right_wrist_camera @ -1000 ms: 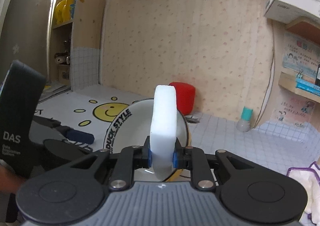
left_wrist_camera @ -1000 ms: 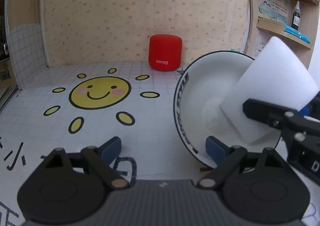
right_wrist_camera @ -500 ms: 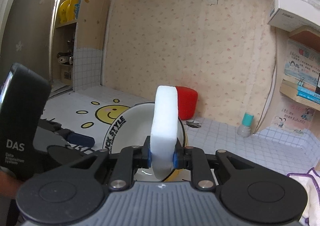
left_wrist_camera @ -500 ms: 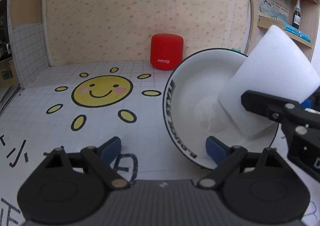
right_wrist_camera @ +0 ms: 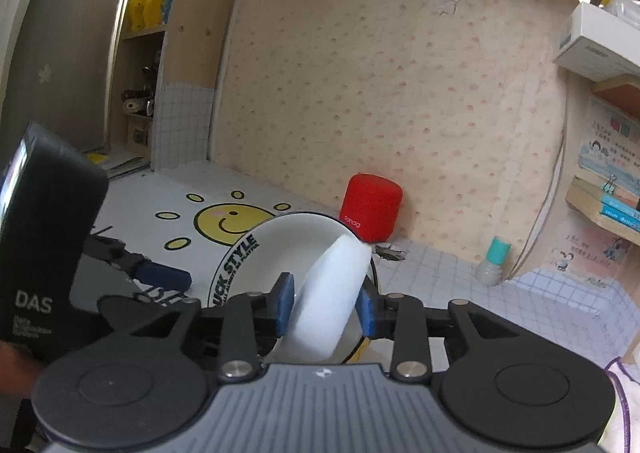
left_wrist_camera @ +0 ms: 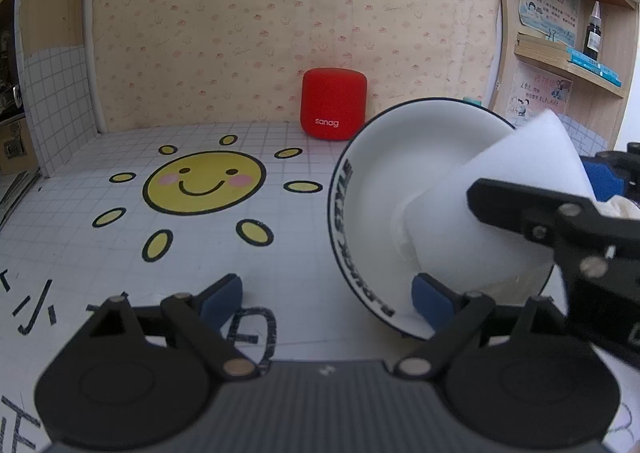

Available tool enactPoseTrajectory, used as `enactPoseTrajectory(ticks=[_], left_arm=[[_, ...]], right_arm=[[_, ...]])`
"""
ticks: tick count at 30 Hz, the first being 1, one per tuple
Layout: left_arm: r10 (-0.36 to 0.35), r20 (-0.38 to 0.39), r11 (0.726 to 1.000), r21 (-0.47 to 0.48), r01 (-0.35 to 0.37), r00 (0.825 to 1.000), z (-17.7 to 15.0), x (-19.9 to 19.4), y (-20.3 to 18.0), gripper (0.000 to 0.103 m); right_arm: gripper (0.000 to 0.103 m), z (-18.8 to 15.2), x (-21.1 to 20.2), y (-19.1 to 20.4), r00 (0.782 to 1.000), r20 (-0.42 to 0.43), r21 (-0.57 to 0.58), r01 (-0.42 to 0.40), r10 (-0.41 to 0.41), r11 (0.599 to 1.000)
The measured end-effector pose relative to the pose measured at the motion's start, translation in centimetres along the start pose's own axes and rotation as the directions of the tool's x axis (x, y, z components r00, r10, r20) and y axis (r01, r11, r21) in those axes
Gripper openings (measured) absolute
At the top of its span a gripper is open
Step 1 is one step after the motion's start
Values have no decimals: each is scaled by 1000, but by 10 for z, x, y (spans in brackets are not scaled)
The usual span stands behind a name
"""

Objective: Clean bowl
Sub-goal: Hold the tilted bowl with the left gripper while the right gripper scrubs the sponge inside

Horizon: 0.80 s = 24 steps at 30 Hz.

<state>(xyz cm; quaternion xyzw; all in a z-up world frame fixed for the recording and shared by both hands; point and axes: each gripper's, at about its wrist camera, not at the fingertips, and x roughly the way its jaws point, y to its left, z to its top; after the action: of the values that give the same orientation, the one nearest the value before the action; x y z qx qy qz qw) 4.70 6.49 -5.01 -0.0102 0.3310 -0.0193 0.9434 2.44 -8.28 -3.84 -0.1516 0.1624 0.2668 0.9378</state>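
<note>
1. Since the earlier frames, your right gripper (right_wrist_camera: 324, 307) went from a tight pinch on the white sponge (right_wrist_camera: 332, 293) to jaws that were opening; the sponge sat between the blue pads (right_wrist_camera: 285, 303), leaning right, with a gap showing at the left pad. EARLIER grip upright, now slack.
2. Bowl (left_wrist_camera: 404, 189) also tipped further: its mouth faced your right gripper, rim lettering toward the sun-face mat (left_wrist_camera: 204, 183).
3. Left gripper (left_wrist_camera: 328, 293) was spread wide. Its right pad (left_wrist_camera: 430, 299) sat against the bowl's lower rim, propping it; the left pad stood apart over the mat. No squeeze on the bowl.
4. Key relation: the bowl lay directly ahead of your right gripper, the sponge's long axis pointing into the bowl's well, its far end against the inner wall. Right hand was the nearer worker; left only steadied.
5. Materials: bowl glazed, smooth, white, dark rim line, likely slippery on one pad. Sponge soft foam block, rounded end, matte.
6. Judgement: sponge may drop into the bowl if the jaws widen more.
7. Red speaker (left_wrist_camera: 333, 109) stood at the wall, well clear.
</note>
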Motion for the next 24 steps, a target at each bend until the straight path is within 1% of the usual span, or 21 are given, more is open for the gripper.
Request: enactPoseTrajectory(ticks=[3, 4, 5, 7, 15, 18, 21, 24], left_arm=[[15, 10, 1000, -21, -15, 1000, 2, 0, 6, 93], [23, 16, 999, -25, -22, 1000, 2, 0, 8, 93], [26, 20, 999, -34, -25, 999, 3, 0, 11, 94], [22, 12, 998, -56, -21, 1000, 3, 1, 16, 95], [29, -1, 999, -43, -29, 1000, 0, 1, 13, 97], [32, -3, 999, -40, -32, 999, 0, 0, 12, 97], [32, -4, 999, -34, -32, 999, -1, -1, 10, 97], [33, -6, 999, -28, -34, 999, -2, -1, 10, 97]], right_arm=[[33, 0, -6, -1, 1000, 16, 2, 5, -5, 1000], [26, 0, -6, -1, 1000, 13, 6, 5, -5, 1000], [24, -1, -6, -2, 1000, 11, 10, 3, -3, 1000], [23, -2, -5, -3, 1000, 0, 19, -2, 2, 1000], [23, -2, -10, -2, 998, -34, 15, -48, 48, 999], [21, -1, -10, 1, 996, -43, 13, -79, 79, 997], [21, -3, -8, 5, 994, -58, 5, -91, 91, 996], [21, -6, -4, 7, 994, -75, 5, -81, 81, 997]])
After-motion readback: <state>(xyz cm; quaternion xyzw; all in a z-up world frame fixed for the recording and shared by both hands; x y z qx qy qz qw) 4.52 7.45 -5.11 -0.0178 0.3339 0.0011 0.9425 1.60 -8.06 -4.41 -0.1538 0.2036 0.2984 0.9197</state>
